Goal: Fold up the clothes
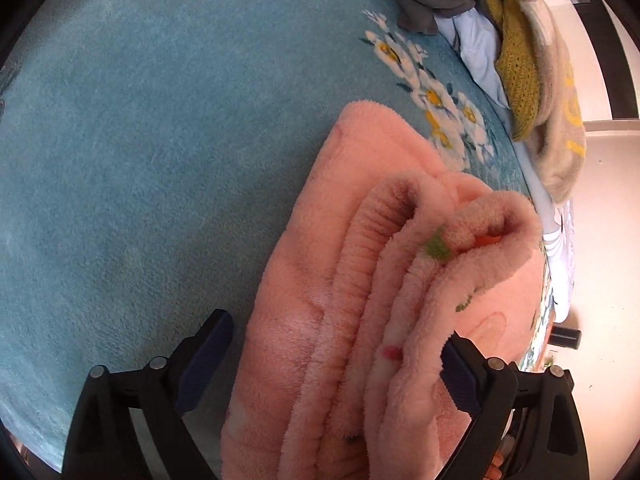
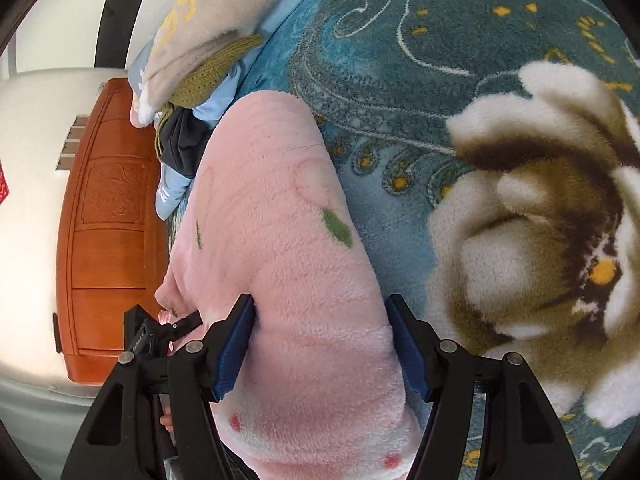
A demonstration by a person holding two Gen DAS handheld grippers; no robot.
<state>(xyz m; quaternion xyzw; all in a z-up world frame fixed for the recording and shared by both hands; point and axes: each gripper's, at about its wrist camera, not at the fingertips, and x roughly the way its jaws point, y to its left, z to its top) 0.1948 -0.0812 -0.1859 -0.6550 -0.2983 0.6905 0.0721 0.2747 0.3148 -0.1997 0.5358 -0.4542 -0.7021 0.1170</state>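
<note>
Left wrist view has our left gripper [image 1: 320, 364] spread around the folded pink fleece garment [image 1: 360, 300] on the blue floral blanket [image 1: 140, 140], right gripper [image 2: 320, 348] also spread; plush, floppy, bulky, so we'd pinch its stacked folded edge.

The left hand-held gripper [image 1: 332, 364] points steeply down, its jaws spread wide; the right-side pad [image 1: 460, 376] touches cloth while the left-side one stands free. The right hand-held gripper [image 2: 322, 348] tilts down less steeply, jaws parted with a gap on one side.
</note>
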